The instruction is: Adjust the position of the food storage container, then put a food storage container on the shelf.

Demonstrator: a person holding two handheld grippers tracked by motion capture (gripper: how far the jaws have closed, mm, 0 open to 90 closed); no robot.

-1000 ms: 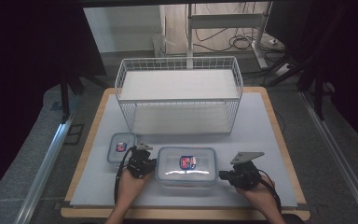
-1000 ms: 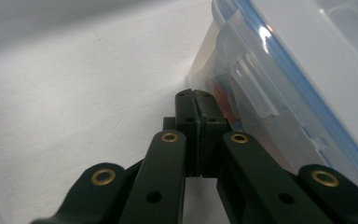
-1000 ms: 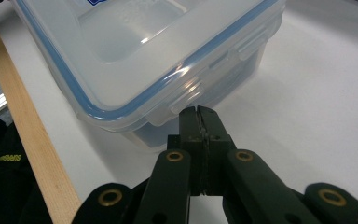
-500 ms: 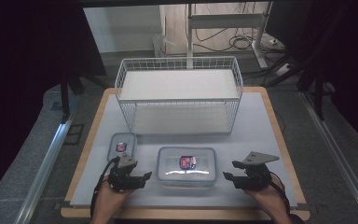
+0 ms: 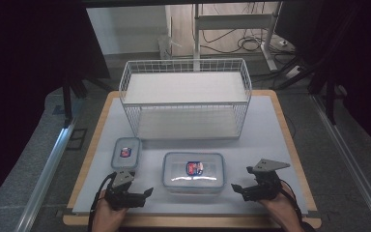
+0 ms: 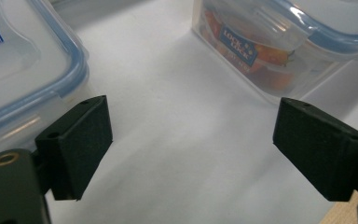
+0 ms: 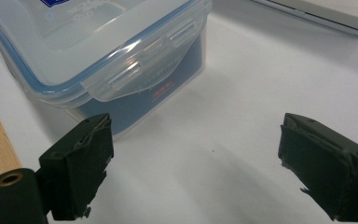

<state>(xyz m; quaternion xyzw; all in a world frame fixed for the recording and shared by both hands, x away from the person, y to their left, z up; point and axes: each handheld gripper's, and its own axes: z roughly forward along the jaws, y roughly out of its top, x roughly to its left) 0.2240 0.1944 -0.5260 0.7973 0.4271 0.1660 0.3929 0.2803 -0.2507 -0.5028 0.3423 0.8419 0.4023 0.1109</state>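
Note:
A large clear container [image 5: 193, 171] with a blue-rimmed lid lies on the white table mat [image 5: 270, 140] near the front. A small matching container [image 5: 126, 152] lies to its left. My left gripper [image 5: 142, 195] is left of the large container and apart from it. Its jaws have just been opening and stand open, nothing between them. In the left gripper view this gripper [image 6: 198, 144] has the small container [image 6: 23, 70] at left and the large one [image 6: 279, 46] ahead. My right gripper [image 5: 239, 187], jaws also just opened, is open beside the large container [image 7: 98, 51], with bare mat between the jaws of this gripper [image 7: 196, 168].
A white wire basket [image 5: 186, 96] with a shelf stands at the back of the table. The table's wooden front edge [image 5: 193, 221] runs just in front of both hands. Dark stands and cables surround the table.
Both grippers were at the ends of the large container and have let go of it. The left one has drawn back toward the front left; the right one barely moved. Both pairs of jaws opened.

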